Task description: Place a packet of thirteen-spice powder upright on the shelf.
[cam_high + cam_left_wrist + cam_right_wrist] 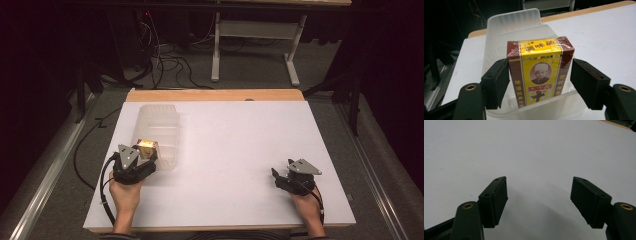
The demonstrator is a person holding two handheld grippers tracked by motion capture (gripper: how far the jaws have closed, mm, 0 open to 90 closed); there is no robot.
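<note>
A maroon and yellow box [539, 68] with Chinese print stands upright in the near end of a translucent plastic bin [514, 21]. My left gripper [540, 77] is open, one jaw on each side of the box; the left jaw is at its side and a small gap shows at the right jaw. From above, the box [148, 145] sits at the bin's [159, 120] near end, just ahead of my left gripper [146, 157]. My right gripper [281, 169] rests open at the table's near right, and between its jaws [539, 192] lies bare white tabletop.
The white table [240, 135] has a wooden strip along its far edge. The bin lies lengthwise at the left side. Beyond the table are a desk frame [216, 45] and loose cables [170, 62] on the floor.
</note>
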